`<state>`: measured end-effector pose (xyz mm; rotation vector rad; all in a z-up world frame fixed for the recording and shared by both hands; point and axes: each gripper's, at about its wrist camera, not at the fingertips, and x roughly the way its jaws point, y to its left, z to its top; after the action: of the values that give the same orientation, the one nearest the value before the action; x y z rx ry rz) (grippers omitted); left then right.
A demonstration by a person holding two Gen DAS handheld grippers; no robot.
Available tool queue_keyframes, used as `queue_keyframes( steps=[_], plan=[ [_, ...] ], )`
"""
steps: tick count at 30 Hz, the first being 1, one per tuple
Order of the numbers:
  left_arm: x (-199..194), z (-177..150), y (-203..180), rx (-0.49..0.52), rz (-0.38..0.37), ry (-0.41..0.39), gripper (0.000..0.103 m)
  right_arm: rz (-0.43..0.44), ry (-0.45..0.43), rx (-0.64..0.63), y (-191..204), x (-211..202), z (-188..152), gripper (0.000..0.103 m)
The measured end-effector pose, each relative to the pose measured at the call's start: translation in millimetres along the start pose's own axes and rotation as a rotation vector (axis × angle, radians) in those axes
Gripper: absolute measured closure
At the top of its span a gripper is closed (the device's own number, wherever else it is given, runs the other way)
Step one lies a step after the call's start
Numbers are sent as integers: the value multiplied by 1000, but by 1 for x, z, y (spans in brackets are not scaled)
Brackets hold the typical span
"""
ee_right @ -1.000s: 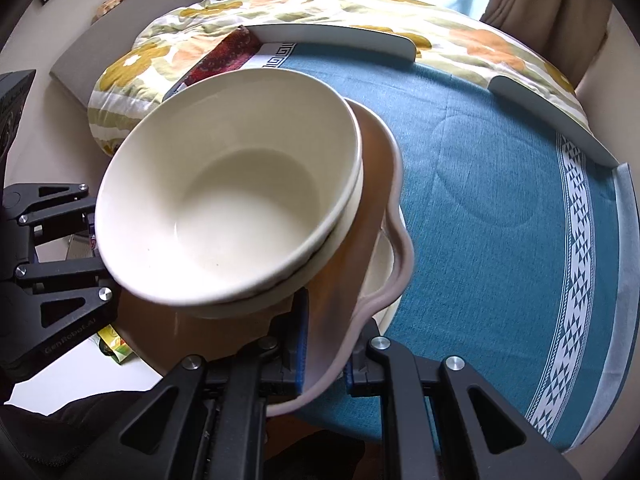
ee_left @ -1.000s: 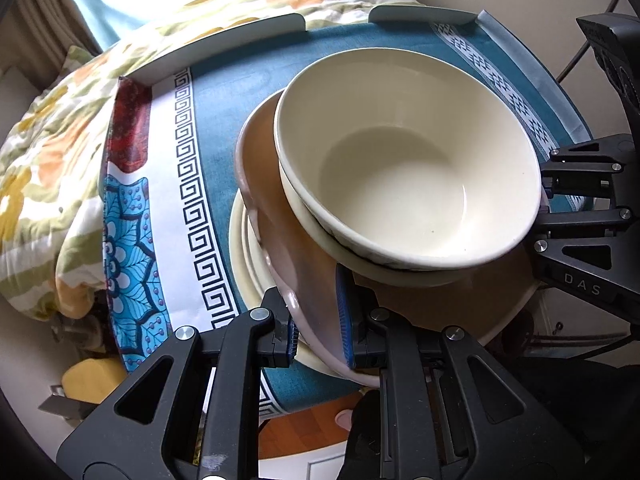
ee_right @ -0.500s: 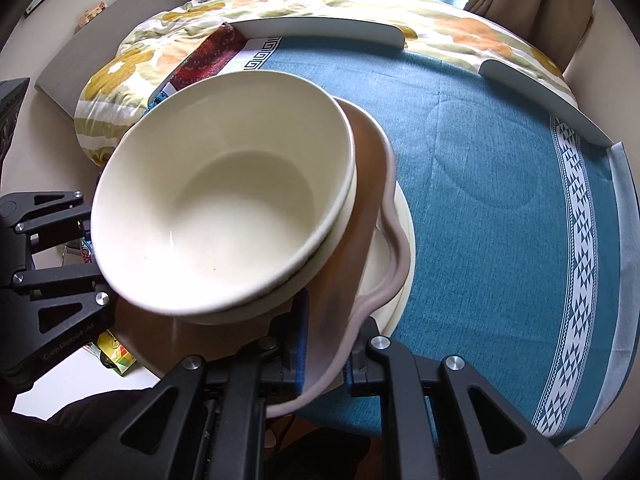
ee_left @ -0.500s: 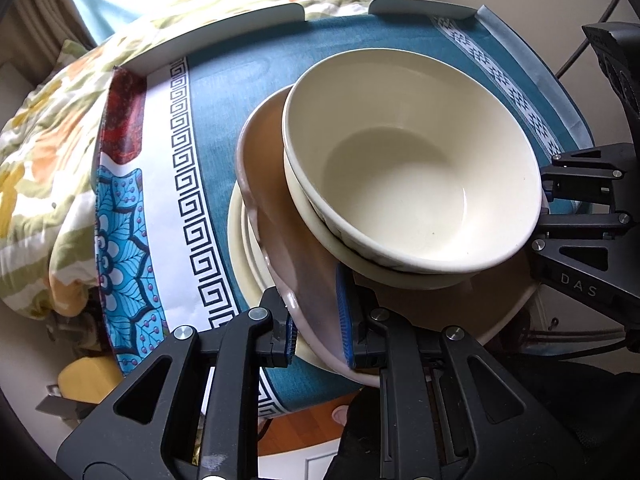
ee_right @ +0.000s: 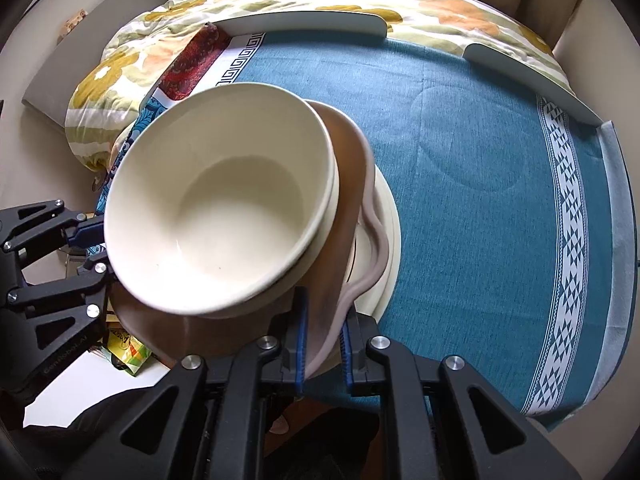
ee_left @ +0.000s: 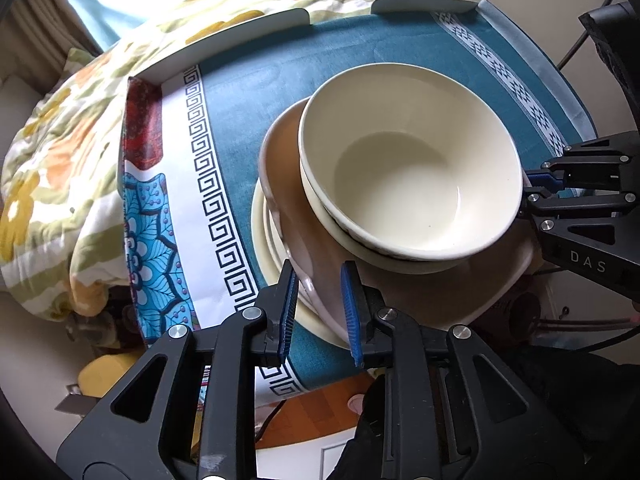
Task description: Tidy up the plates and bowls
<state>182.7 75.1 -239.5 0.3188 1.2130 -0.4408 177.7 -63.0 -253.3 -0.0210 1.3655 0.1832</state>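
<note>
With the brown plate (ee_left: 304, 240) and its nested bowls (ee_left: 408, 164) set on the cream plates (ee_left: 260, 240) near the worktop (ee_right: 460, 140) edge, both the left hand-held gripper (ee_left: 318, 308) and right hand-held gripper (ee_right: 322, 340) stand parted around its rim, so backing away cleanly looks next.

Left gripper (ee_left: 318, 312): matte black frame with triangular cut-outs, silver round screw heads on the linkage arms, ribbed blue pads (ee_left: 289, 312) on both fingers; a scuffed whitish patch on the frame at 6 o'clock. Right gripper (ee_right: 323, 340): same build, black frame, silver screws, blue pads (ee_right: 301, 336). In the left wrist view the right gripper shows at 3 o'clock with white "DAS" lettering on black and a bit of blue pad. In the right wrist view the left gripper shows at 9 o'clock with faint grey lettering, not fully legible. Dark cables trail at 4 o'clock in the left wrist view.
</note>
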Motion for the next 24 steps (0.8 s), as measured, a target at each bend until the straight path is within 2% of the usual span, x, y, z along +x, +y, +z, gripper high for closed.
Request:
queue_keyframes(
  steps=[7,11,15,20,24],
  plan=[
    [-15,1,0,10,-2,-4,79,-12,-18,22,-1,-16,-5,90],
    [-29,-3,1,-25,20,-28,79,-13,-59,37,-4,-33,-10,90],
    [-52,-17,3,-101,32,-61,79,7,-132,50,-9,-61,-22,90],
    [-113,-32,-9,-182,35,-179,79,-10,-280,33,-8,-120,-42,90],
    [-178,-43,-29,-218,83,-340,79,-15,-429,5,-2,-180,-69,90]
  ],
)
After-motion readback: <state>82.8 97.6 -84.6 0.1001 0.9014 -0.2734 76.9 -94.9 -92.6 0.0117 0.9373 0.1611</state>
